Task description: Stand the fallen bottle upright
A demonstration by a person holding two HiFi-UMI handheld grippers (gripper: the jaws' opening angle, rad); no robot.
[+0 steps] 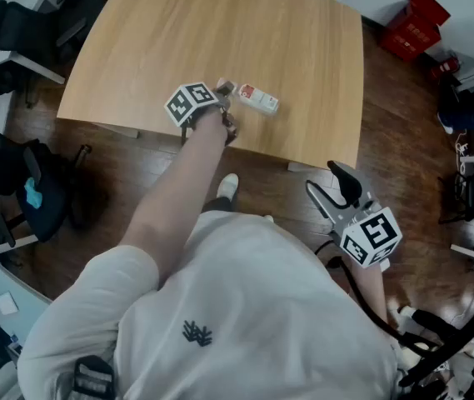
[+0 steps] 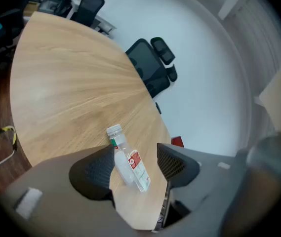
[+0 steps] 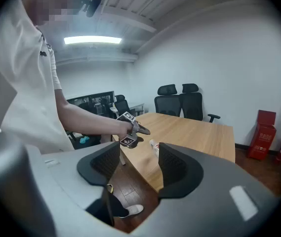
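On the wooden table (image 1: 220,40), near its front edge, the left gripper (image 1: 227,108) holds its jaws wide apart and empty. They frame the fallen bottle (image 1: 257,98), which lies on its side, ungripped. The right gripper (image 1: 336,192) hangs open and empty off the table. The approach seems to be in hand; next, the jaws should close on the body and tip it cap-up.

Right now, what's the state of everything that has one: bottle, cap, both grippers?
bottle: lying on its side on the table, not yet upright
cap: on the bottle
left gripper: open, jaws on either side of the bottle, not closed on it
right gripper: open, nothing between its jaws, held off the table above the floor
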